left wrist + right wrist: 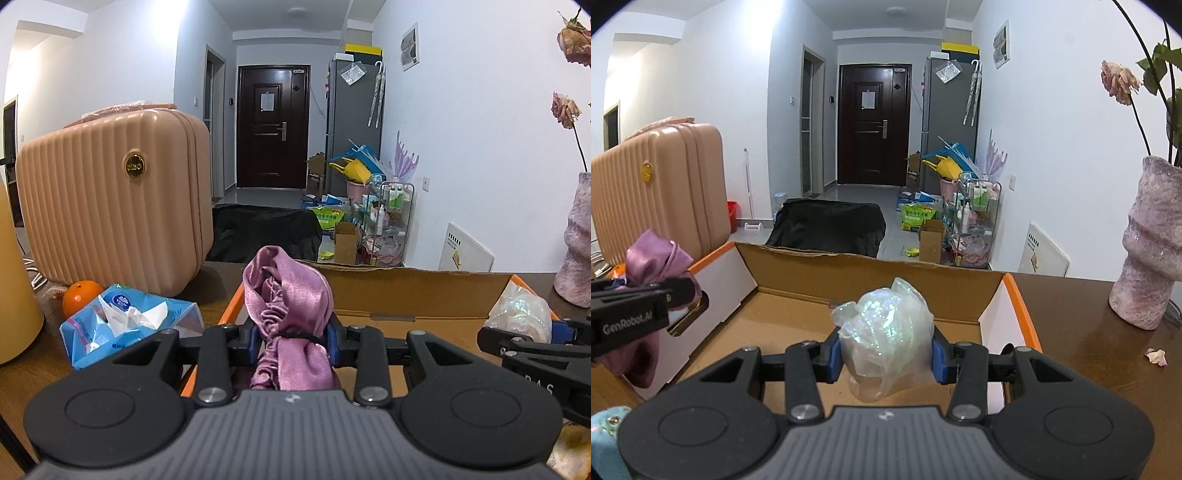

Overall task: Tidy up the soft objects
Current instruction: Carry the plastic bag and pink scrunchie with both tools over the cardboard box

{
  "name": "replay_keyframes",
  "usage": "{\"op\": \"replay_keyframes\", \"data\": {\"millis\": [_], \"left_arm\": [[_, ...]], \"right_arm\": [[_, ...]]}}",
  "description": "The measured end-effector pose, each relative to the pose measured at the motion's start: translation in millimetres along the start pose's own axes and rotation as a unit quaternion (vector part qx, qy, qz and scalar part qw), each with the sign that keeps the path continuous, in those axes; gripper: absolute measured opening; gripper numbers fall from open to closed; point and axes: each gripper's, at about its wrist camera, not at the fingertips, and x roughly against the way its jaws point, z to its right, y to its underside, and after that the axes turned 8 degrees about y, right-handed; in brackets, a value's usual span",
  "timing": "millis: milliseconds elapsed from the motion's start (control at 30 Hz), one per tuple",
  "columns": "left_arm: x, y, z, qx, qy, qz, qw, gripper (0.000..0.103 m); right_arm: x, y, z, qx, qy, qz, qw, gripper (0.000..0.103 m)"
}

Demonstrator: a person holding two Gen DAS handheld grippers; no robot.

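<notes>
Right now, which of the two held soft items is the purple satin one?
The purple satin cloth in the left tool; the right tool grips an iridescent translucent bundle instead.

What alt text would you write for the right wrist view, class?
The right gripper holds a crumpled iridescent plastic bag above an open cardboard box. At left, the left gripper holds a purple satin cloth at the box's edge.

Black linkage grippers with blue pads, silver screws (side marked "GenRobot.AI")
</notes>
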Motion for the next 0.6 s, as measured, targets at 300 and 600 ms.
{"op": "replay_keyframes", "data": {"millis": [300,600], "left_arm": [[-8.3,7.0,1.0,-0.007,-0.009,-0.008,0.9999,0.034],[-15.6,11.8,-0.7,-0.007,-0.010,-0.017,0.9998,0.034]], "right_arm": [[-10.9,5.3,-3.5,0.001,0.014,-0.009,1.000,0.044],[-15.4,15.5,-8.5,0.009,0.008,-0.018,1.000,0.044]]}}
